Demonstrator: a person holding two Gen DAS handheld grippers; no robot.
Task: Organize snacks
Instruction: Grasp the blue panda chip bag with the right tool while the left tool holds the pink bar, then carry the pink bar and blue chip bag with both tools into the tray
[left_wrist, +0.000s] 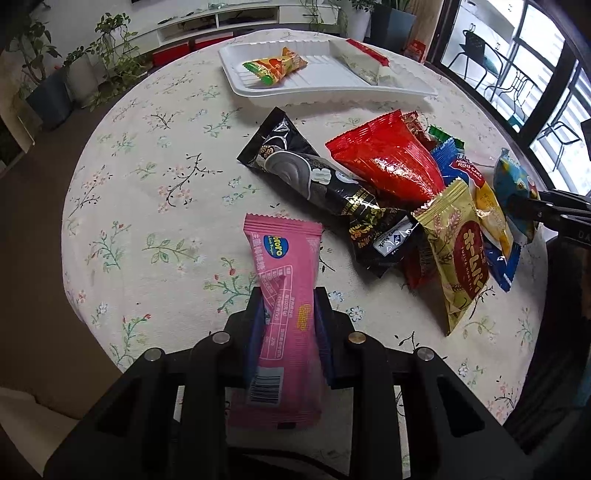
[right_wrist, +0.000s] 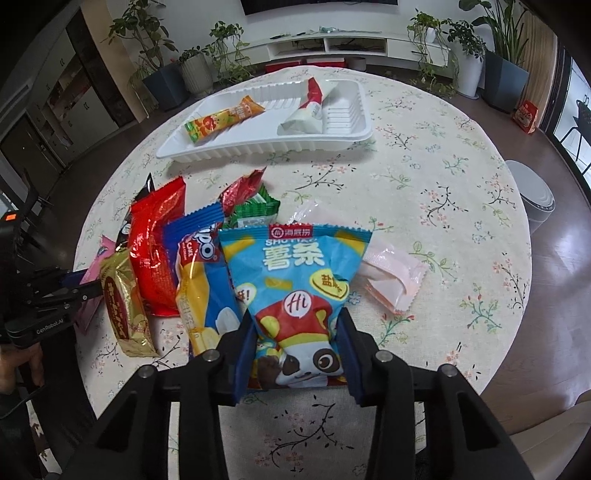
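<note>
Pink packet (left_wrist: 284, 295) sits clamped between the pads of the left hand-held gripper (left_wrist: 288, 306), gripped across its middle so both ends hang free and clear of the bench (left_wrist: 147, 206). Blue chip bag (right_wrist: 295, 291) is held the same way by the right hand-held gripper (right_wrist: 295, 332); its pads press the bag's narrowed lower half, and the film is creased there. Each gripper carries one snack, which suits one transfer per hand.

White tray (right_wrist: 258, 151) lies at the far side of the bench, with an orange packet (right_wrist: 225, 118) in its left part and a white-and-red packet (right_wrist: 306, 110) leaning toward its right. The ribbed floor between them is bare, so room remains for both loads.

Remaining snacks form a loose overlapping pile (left_wrist: 391, 199) between the grippers and the tray. Judged route: lift over the pile, not through it. Bare cloth lies left of the pile and right of the pale pink packet (right_wrist: 388, 280). The tray's raised rim must be cleared before release.
</note>
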